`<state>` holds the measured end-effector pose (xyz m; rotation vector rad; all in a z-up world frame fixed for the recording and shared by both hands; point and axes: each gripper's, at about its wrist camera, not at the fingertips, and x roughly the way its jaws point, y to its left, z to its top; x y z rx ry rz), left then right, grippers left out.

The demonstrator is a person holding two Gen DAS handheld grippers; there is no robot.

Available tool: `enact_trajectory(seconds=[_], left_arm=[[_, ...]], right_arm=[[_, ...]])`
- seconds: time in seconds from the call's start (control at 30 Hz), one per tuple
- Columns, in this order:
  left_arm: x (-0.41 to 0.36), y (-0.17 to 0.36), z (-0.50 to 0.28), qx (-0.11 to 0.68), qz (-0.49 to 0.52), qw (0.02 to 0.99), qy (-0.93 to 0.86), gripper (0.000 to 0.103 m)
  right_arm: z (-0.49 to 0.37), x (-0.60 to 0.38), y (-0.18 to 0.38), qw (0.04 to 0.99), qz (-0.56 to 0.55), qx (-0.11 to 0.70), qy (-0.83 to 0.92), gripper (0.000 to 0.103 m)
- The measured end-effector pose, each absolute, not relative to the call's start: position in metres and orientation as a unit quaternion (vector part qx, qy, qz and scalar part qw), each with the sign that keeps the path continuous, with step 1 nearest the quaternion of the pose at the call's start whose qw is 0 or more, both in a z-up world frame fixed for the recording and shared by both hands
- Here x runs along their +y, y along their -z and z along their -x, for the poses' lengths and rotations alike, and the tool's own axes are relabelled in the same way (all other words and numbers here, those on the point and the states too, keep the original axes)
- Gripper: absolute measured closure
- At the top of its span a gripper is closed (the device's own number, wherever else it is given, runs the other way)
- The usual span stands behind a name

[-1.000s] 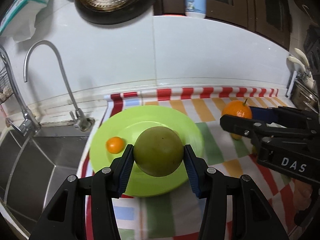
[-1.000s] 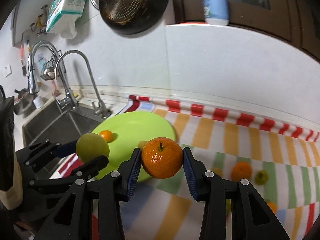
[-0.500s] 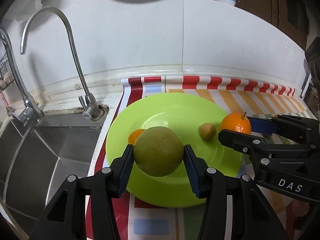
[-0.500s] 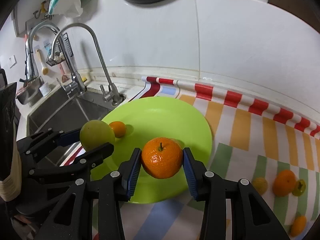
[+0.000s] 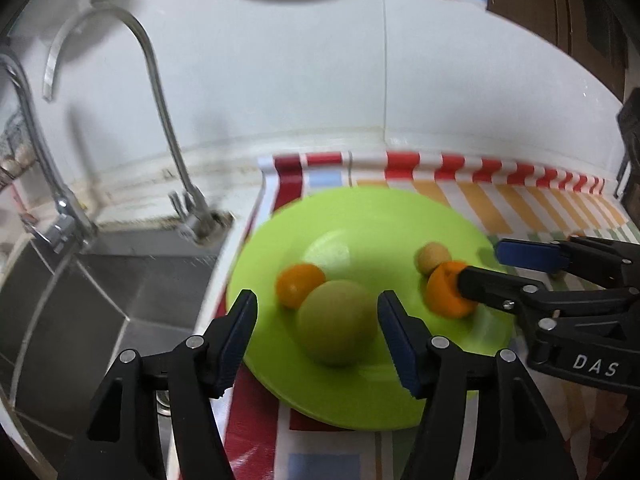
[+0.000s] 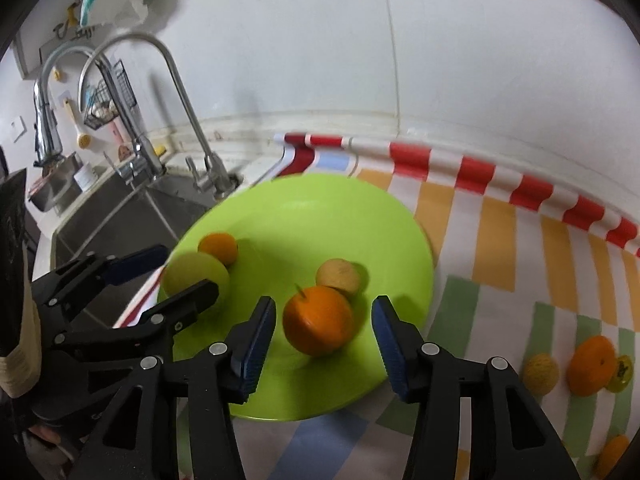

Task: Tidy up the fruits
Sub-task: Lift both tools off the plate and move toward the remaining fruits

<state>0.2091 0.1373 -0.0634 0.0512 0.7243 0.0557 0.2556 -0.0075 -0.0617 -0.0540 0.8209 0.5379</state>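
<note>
A lime green plate [image 5: 360, 224] [image 6: 312, 204] lies on the striped cloth beside the sink. My left gripper [image 5: 318, 328] is open around a big green fruit [image 5: 338, 322] [image 6: 192, 270] that rests on the plate. My right gripper [image 6: 324, 336] is open around an orange with a stem [image 6: 318, 320] [image 5: 444, 290], also on the plate. A small orange [image 5: 298, 284] [image 6: 218, 247] and a small tan fruit [image 5: 432, 257] [image 6: 338, 276] lie on the plate too.
The steel sink [image 5: 80, 292] and its taps [image 5: 160, 92] are at the left. On the cloth to the right lie another orange [image 6: 592, 364], a tan fruit [image 6: 540, 372] and a small orange fruit [image 6: 612, 450]. The white tiled wall stands behind.
Both grippers have come down over the plate and opened. The green fruit and the stemmed orange, held before, now rest on the plate between the open jaws.
</note>
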Motion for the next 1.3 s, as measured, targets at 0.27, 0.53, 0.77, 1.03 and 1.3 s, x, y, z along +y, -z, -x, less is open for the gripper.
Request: enact_trajectory(seconds=[0.27, 0.53, 0.77, 1.03, 1.3], left_arm=[[0.125, 0.038, -0.183, 0.332, -0.023, 0.943, -0.032, 0.039], [0.1, 0.019, -0.151, 0.316, -0.024, 0.948, -0.009, 0.035], [0.075, 0.004, -0.126, 0.3, -0.038, 0.953, 0.01, 0.035], [0.033, -0.005, -0.097, 0.279, -0.075, 0.956, 0.045, 0.032], [0.0, -0.005, -0.081, 0.273, -0.088, 0.954, 0.089, 0.032]], right_arm=[[-0.228, -0.034, 0.025, 0.909, 0.029, 0.344, -0.235, 0.052], [-0.192, -0.064, -0.002, 0.925, 0.027, 0.313, -0.215, 0.046], [-0.159, -0.095, -0.015, 0.935, 0.03, 0.298, -0.188, 0.046], [-0.122, -0.136, -0.016, 0.943, 0.023, 0.299, -0.147, 0.042], [-0.092, -0.173, -0.013, 0.947, 0.013, 0.305, -0.101, 0.042]])
